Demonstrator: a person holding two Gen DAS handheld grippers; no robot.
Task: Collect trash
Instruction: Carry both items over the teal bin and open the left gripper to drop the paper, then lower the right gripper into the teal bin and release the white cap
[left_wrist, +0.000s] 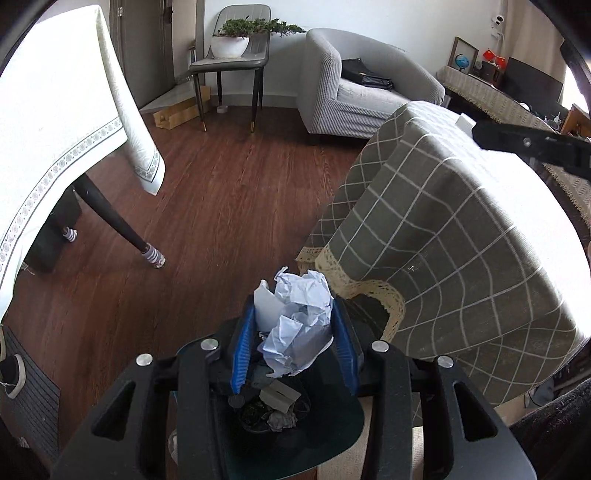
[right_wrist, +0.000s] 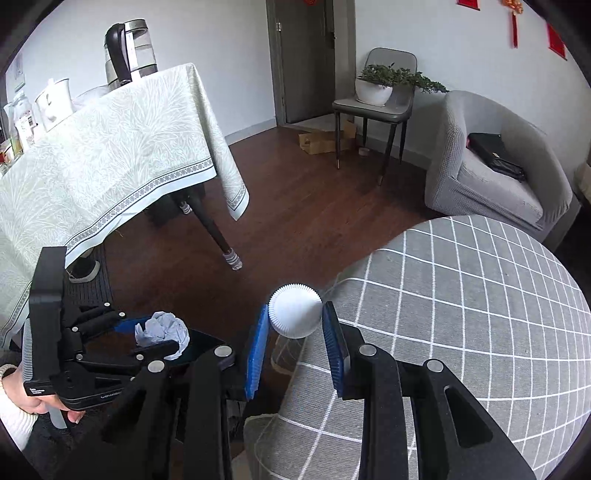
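While clamped in the left hand-held gripper, crumpled paper above a dark bin beside the checked counter, white paper cup pinched in the right hand-held gripper at that counter's edge.

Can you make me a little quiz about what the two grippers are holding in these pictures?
1. True or false: the left gripper is shut on a crumpled paper ball.
2. What does the right gripper hold? A) a spoon B) a white fluted paper cup C) a sock
3. Fill in: below the left gripper sits a dark ____ with trash inside.

Key: 1 true; 2 B; 3 bin.
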